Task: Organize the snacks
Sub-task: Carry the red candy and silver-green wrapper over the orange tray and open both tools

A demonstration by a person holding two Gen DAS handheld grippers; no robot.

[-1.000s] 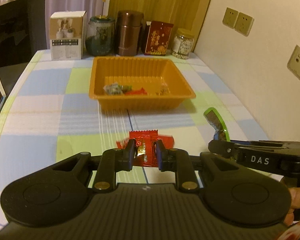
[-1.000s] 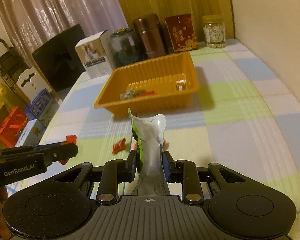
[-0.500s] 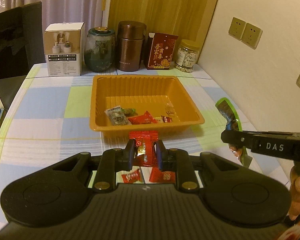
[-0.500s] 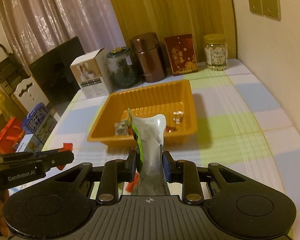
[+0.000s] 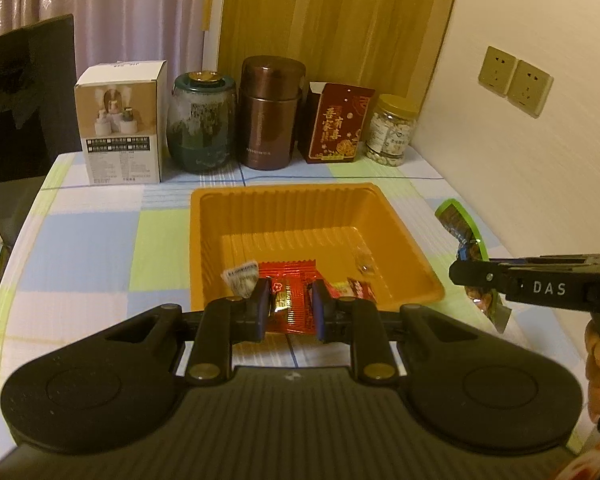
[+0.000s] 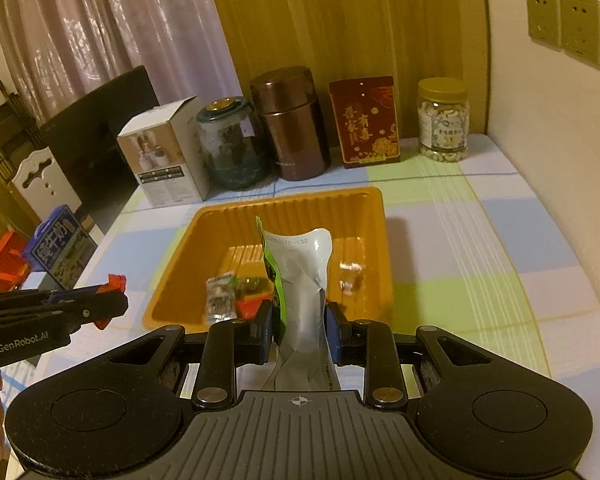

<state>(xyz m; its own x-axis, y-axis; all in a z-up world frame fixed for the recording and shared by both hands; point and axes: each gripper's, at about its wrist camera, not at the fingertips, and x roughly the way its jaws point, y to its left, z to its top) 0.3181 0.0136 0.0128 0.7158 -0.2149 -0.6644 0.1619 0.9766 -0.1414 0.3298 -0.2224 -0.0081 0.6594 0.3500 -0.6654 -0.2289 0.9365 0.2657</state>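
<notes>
left gripper [image 5: 290, 304]: grips red packet [image 5: 290, 288] | right gripper [image 6: 300, 330]: pouch [image 6: 300, 276], seemingly silver

Checked table cloth [image 5: 80, 248], carrying orange tray [image 5: 204, 248] in middle; along far edge white box [image 5: 120, 128], green jar [image 5: 202, 120], brown canister [image 5: 270, 112], red box [image 5: 336, 124], nut jar [image 5: 390, 132].

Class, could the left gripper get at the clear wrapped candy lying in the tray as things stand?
Probably not yet. The left gripper has its jaws shut on a red packet, so there is no room for the candy. The way itself looks free: the tray is open-topped and nothing covers the candy.
</notes>
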